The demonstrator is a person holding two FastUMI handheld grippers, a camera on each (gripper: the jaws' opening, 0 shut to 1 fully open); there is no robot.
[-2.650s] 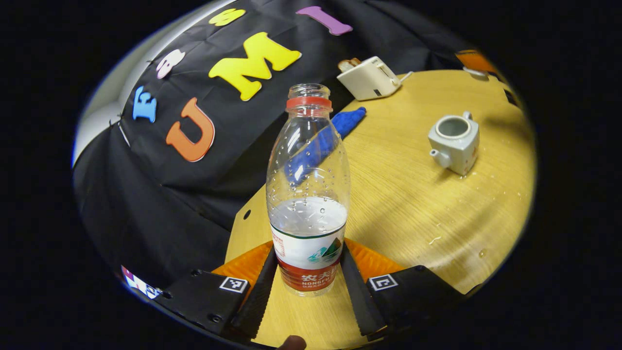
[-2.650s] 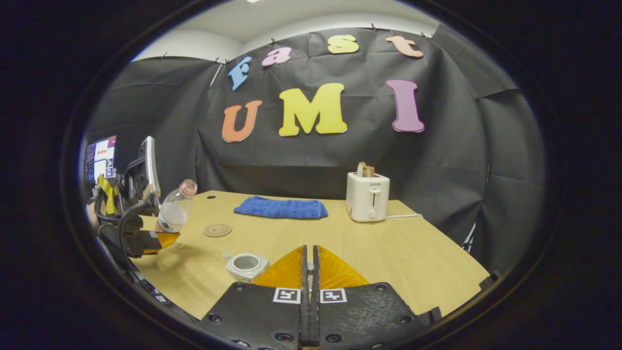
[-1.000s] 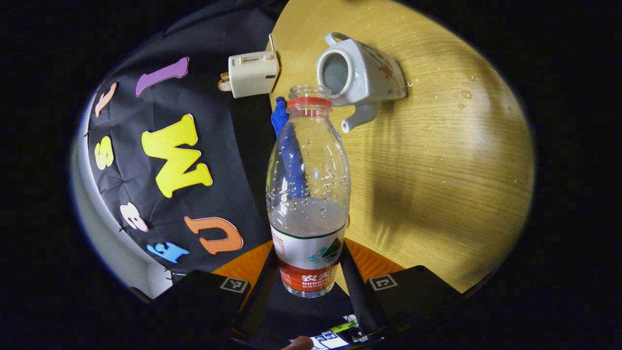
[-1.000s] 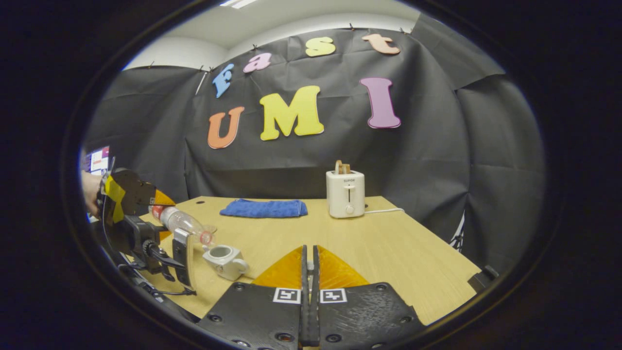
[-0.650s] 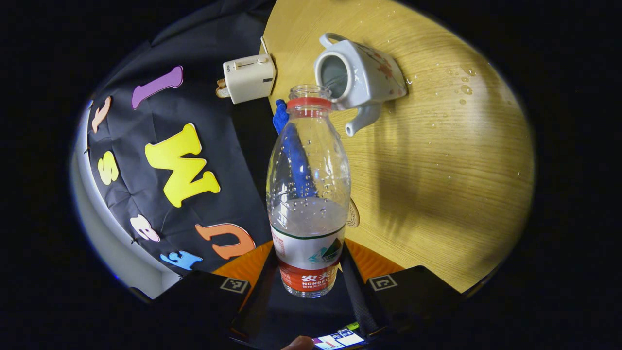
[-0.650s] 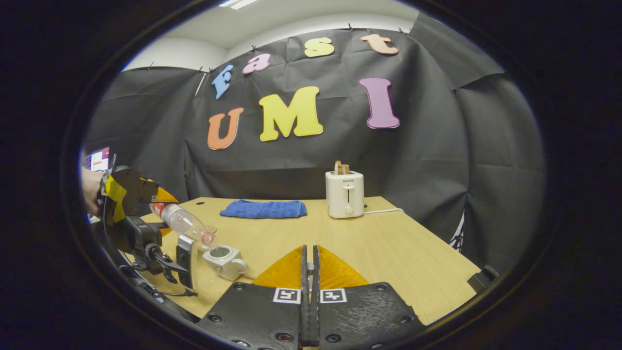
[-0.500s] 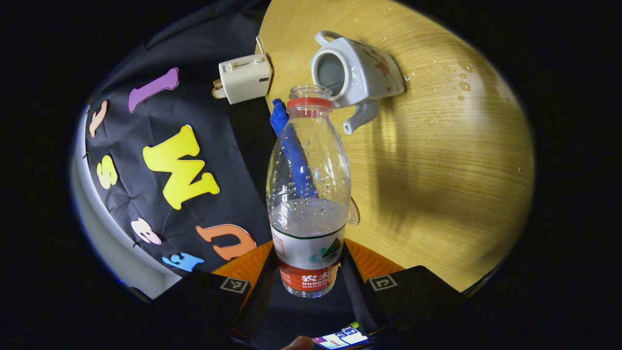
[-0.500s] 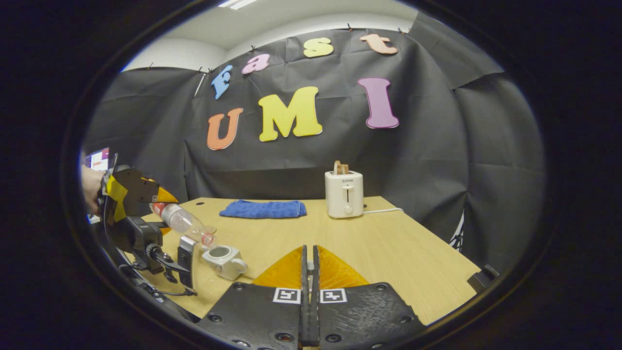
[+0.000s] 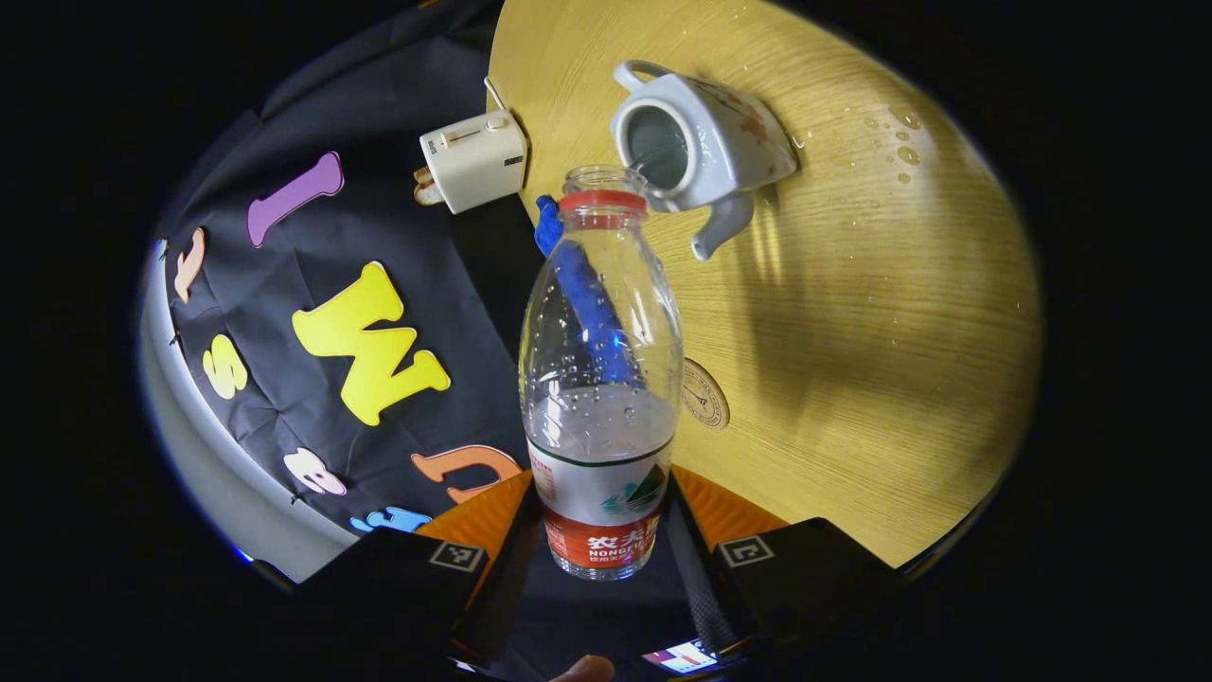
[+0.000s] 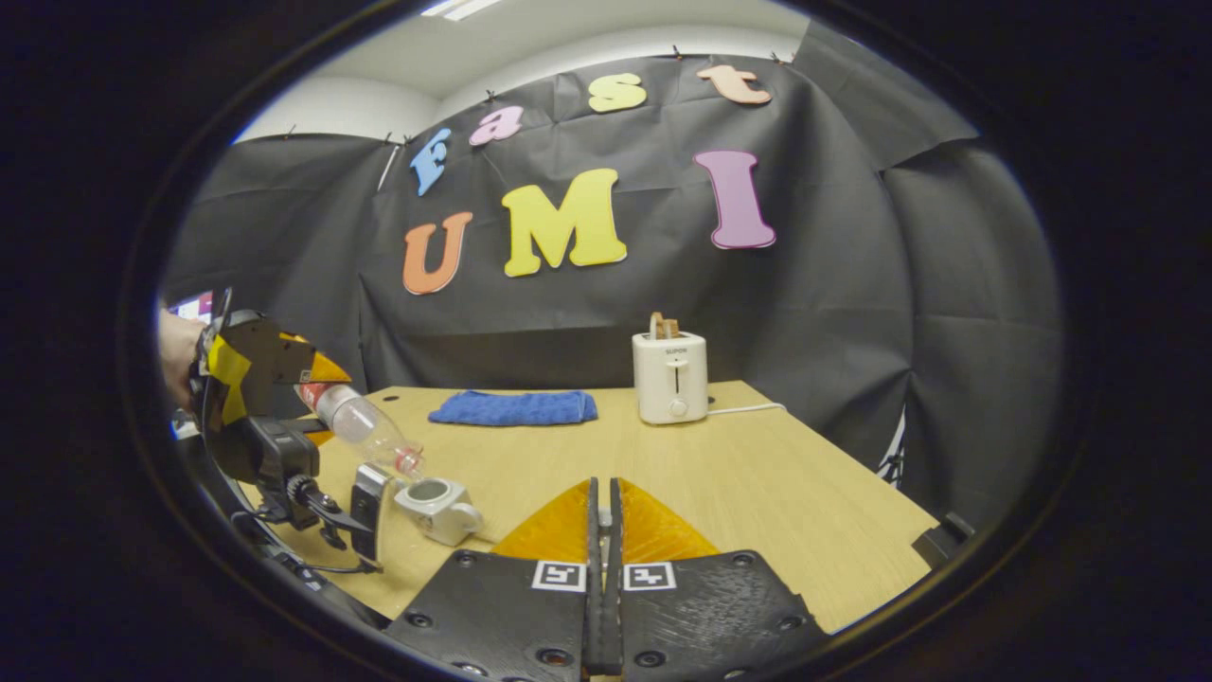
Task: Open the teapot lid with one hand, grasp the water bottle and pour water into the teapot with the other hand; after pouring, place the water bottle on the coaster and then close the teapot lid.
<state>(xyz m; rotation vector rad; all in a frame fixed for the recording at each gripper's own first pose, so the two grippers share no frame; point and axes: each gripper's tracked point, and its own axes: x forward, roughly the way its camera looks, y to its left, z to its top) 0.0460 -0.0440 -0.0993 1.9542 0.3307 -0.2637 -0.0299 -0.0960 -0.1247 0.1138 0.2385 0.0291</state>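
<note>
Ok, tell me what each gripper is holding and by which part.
The left gripper clamps the clear plastic water bottle by its labelled lower body. The right gripper is shut; whether anything sits between its fingers cannot be told.

Table layout, right gripper view

The teapot (image 10: 437, 507) stands on the table (image 10: 757, 493) at about 9 o'clock from the table's middle, near the front left edge. The water bottle (image 10: 365, 431) hangs tilted at the teapot's 10 o'clock, mouth over its opening. The cloth (image 10: 513, 407) lies at 11 o'clock, the toaster (image 10: 669, 377) at 12, against the back.
</note>
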